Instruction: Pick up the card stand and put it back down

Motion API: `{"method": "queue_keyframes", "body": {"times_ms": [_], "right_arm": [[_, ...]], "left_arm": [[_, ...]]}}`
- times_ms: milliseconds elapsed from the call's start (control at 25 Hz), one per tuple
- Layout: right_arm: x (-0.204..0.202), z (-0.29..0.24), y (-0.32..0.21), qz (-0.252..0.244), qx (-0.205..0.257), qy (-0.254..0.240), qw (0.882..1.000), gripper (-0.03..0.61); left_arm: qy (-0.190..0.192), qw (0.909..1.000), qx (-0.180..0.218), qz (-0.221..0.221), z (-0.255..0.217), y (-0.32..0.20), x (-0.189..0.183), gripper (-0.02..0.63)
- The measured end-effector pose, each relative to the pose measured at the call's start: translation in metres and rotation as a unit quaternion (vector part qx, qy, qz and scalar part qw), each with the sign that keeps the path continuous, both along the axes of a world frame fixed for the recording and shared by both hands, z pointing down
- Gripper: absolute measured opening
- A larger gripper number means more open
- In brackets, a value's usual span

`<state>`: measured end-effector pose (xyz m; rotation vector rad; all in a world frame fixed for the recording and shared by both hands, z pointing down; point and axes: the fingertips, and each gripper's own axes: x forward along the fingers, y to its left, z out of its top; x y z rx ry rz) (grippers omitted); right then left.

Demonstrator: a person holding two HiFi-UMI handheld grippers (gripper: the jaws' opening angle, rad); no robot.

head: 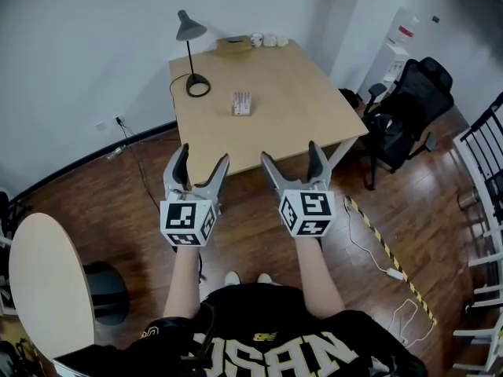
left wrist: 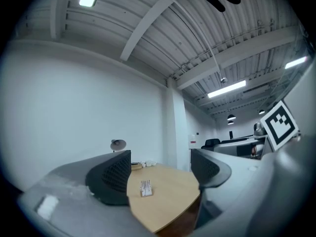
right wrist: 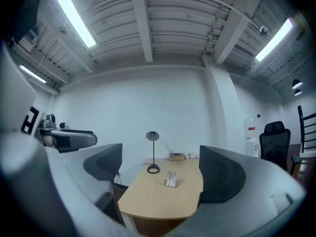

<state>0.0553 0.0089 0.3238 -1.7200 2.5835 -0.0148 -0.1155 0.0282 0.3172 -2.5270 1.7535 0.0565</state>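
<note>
Room: an office space with plain pale walls (head: 71,61); the gripper views showed a ribbed ceiling (right wrist: 173,28) with beams and long strip lights.
Floor: dark wood planks (head: 118,203), with a yellow-and-black striped strip (head: 385,250) lying on them to the right.
Table: a light wood rectangular table (head: 299,108) stood against the far wall, most of its top bare.
Round table: the edge of a pale round table (head: 43,281) showed at the lower left.
Office chair: a black chair (head: 409,100) stood just beside the table's right end.
Left gripper: the left gripper (head: 203,157) was held in the air short of the table's near edge, its jaws roughly half apart and holding nothing.
Right gripper: the right gripper (head: 290,154) was held level beside it, jaws likewise spread and empty.
Desk lamp: a dark lamp (head: 191,53) stood on a round base at the table's far left.
Box: a small tan box (head: 234,45) sat at the far edge, with small white objects (head: 269,40) just beside it.
Card stand: the card stand (head: 241,103) stood upright near the middle of the table, right of the lamp's base and well apart from both grippers.
</note>
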Motion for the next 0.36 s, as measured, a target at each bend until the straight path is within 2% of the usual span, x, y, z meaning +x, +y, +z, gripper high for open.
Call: {"method": "queue_keyframes", "body": {"times_ms": [200,360], "right_arm": [[0.009,0.015,0.007,0.003,-0.018,0.021,1.0,0.482],[0.014,0.014,0.009,0.007,-0.02,0.02,1.0,0.482]], "left_arm": [[0.009,0.9999,0.002,0.004,-0.005,0.009,0.01,0.377],[-0.048,0.9985,0.018,-0.021,-0.007,0.01,0.012,0.362]]}}
